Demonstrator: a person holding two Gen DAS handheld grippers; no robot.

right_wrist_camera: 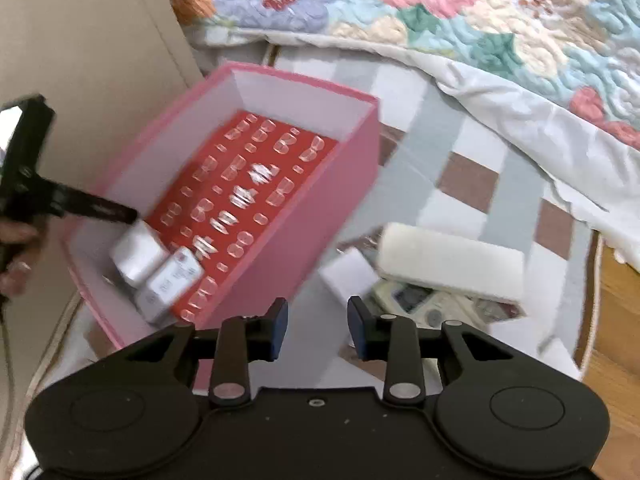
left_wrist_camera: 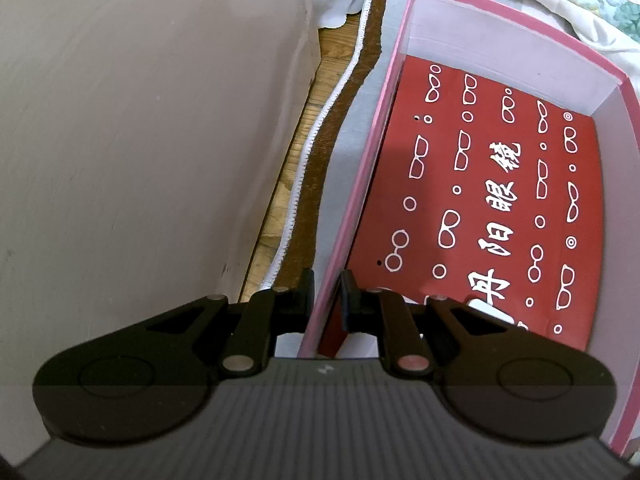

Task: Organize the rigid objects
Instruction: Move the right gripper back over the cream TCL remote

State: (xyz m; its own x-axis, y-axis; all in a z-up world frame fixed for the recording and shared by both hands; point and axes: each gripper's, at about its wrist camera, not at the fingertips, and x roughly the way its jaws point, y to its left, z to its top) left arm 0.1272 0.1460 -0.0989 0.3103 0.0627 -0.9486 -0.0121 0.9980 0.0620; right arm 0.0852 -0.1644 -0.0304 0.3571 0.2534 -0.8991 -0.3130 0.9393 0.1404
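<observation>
A pink box [right_wrist_camera: 320, 216] with white inner walls stands on a checked cloth. A red glasses case [right_wrist_camera: 248, 176] with white spectacle drawings lies in it, with two white power adapters [right_wrist_camera: 160, 268] at its near end. My left gripper [left_wrist_camera: 326, 296] is shut on the box's left wall [left_wrist_camera: 360, 184], one finger inside and one outside; it also shows in the right wrist view [right_wrist_camera: 120, 212]. The red case fills the left wrist view [left_wrist_camera: 500, 208]. My right gripper [right_wrist_camera: 318, 320] is open and empty, just in front of the box's near right corner.
A white foam block [right_wrist_camera: 452, 260] lies on a remote control [right_wrist_camera: 424, 300] beside a small white box [right_wrist_camera: 348, 276], right of the pink box. A floral quilt [right_wrist_camera: 440, 12] is behind. A beige panel [left_wrist_camera: 140, 140] stands to the left. Wooden floor [right_wrist_camera: 616, 320] shows at the right.
</observation>
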